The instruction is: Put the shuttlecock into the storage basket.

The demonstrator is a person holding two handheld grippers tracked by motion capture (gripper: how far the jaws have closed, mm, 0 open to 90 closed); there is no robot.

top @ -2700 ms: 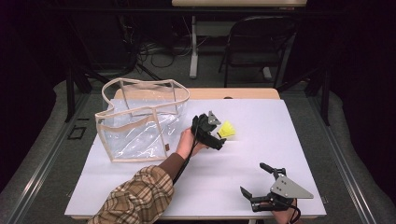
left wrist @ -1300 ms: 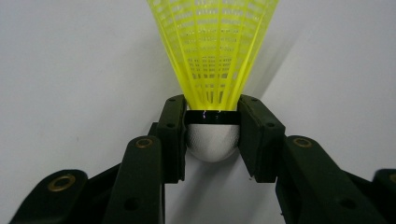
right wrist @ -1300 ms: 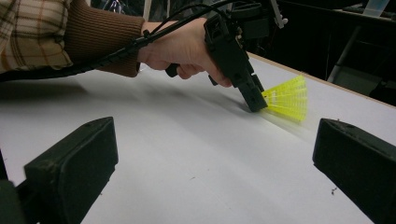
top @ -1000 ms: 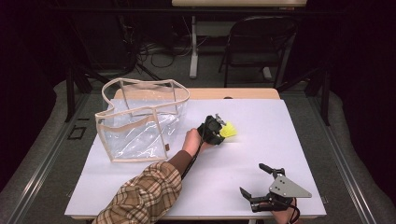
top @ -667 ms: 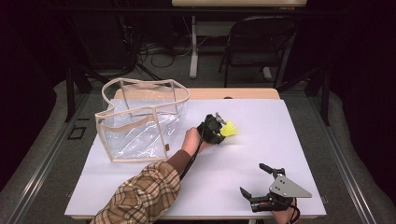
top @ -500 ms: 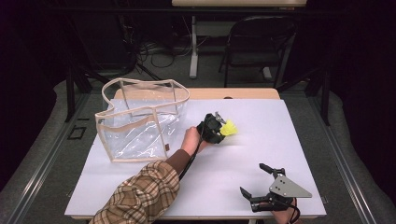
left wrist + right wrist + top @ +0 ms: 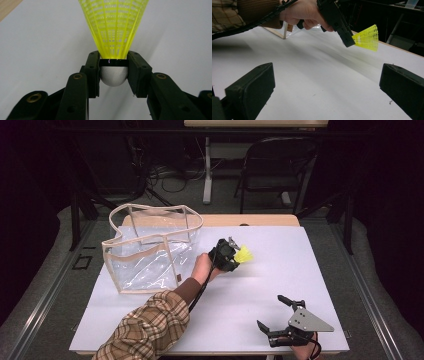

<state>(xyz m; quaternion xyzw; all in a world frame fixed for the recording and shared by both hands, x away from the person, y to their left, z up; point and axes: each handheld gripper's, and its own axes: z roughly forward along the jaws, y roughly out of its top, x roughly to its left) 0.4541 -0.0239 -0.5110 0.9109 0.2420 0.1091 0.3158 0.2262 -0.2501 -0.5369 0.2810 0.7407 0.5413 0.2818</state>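
Closest to me, at the near right corner of the white table (image 7: 310,270), my right gripper (image 7: 280,320) sits low over the tabletop with its jaws spread wide and nothing between them; in the right gripper view the two black pads (image 7: 249,87) stand well apart at either side, with bare white surface in the gap. Its grey three-cornered plate faces up in the high view. Farther in, my left forearm in a plaid sleeve (image 7: 145,330) runs diagonally from the near edge toward the middle of the table, the gripper's black cable trailing along it. My left hand (image 7: 202,268) holds the left gripper (image 7: 113,67), and its jaws are closed on the yellow shuttlecock (image 7: 113,27): in the left gripper view the two pads press on either side of the white rounded cork base, just below the dark band, with the yellow mesh skirt fanning out away from the jaws. The right gripper view shows the shuttlecock lifted clear of the table, skirt pointing away from the hand and roughly level. In the high view it sits near the table's centre, a little toward the far side. Just beyond and to the left of my left hand stands a clear plastic bag (image 7: 150,250) with beige trim, upright and open at the top. Past the far edge, a folding chair (image 7: 275,165) stands on the floor.
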